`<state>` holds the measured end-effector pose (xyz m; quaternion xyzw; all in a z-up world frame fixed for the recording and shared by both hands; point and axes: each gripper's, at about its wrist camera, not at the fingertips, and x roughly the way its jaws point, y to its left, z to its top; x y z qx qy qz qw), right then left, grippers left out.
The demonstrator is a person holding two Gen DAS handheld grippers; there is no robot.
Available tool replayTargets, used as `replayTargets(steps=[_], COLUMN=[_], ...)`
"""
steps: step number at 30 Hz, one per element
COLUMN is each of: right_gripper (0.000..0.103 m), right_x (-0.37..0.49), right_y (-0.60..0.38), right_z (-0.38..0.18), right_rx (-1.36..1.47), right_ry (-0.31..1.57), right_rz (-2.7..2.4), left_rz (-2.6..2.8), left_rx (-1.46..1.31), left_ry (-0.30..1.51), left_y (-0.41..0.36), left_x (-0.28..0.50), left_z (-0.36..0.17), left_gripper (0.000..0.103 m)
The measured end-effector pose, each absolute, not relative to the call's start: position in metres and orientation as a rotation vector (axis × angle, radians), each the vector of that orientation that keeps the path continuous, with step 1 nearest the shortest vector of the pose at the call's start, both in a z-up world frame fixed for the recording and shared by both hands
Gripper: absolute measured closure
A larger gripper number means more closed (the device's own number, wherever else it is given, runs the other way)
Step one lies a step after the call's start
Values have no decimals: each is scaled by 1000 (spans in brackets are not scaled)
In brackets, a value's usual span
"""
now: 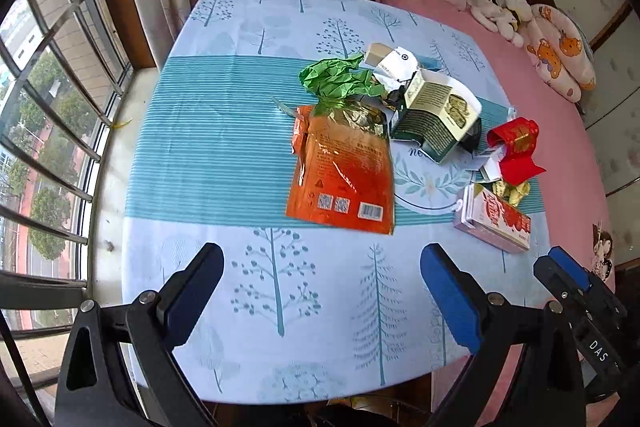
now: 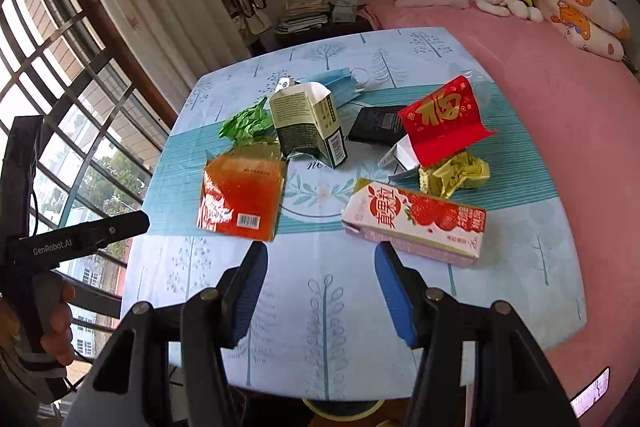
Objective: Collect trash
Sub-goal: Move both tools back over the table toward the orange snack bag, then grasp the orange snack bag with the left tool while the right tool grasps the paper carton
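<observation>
Both of my tongs hang over the near edge of the table [image 1: 192, 147] with nothing between their fingers. My left tongs [image 1: 322, 269] fill the bottom of the left wrist view, spread wide over the tree-print cloth. My right tongs [image 2: 322, 265] sit at the bottom of the right wrist view, also apart and holding nothing.

Just past the right tongs, slightly right of centre, lies the pink strawberry drink carton [image 2: 416, 223] on its side. Left of centre lies the flat orange snack bag [image 2: 240, 201], with crumpled green paper [image 2: 246, 125] above it. A torn green-and-cream box [image 2: 306, 125] stands near the middle. To the right, a red envelope [image 2: 442, 121] stands bent above a yellow crumpled wrapper [image 2: 456, 173], with a black packet [image 2: 378, 125] beside it. A pink bed [image 2: 540, 75] fills the right side.
</observation>
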<state>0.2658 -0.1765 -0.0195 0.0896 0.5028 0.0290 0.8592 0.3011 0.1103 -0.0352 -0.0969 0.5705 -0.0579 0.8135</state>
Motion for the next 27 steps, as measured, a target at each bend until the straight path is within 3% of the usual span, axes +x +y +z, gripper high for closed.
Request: replayTargets(steps=[6, 13, 23, 25, 27], right_gripper=[40, 40, 38, 37, 37], right_x=[316, 353, 404, 412, 418], right_y=[-160, -156, -153, -152, -151], right_z=[-40, -62, -74, -78, -83], right_rx=[207, 192, 100, 80, 71], right_ry=[1071, 1092, 1065, 1068, 1071], right_rz=[-19, -65, -53, -47, -39], left_rz=[-186, -247, -284, -283, -266], left_rx=[-199, -184, -139, -112, -71], left_ry=[1333, 1432, 1473, 1478, 1479], left_y=[119, 105, 79, 67, 55], left_x=[373, 420, 441, 442, 444], left_z=[-90, -138, -157, -158, -158], left_gripper=[5, 5, 5, 7, 16])
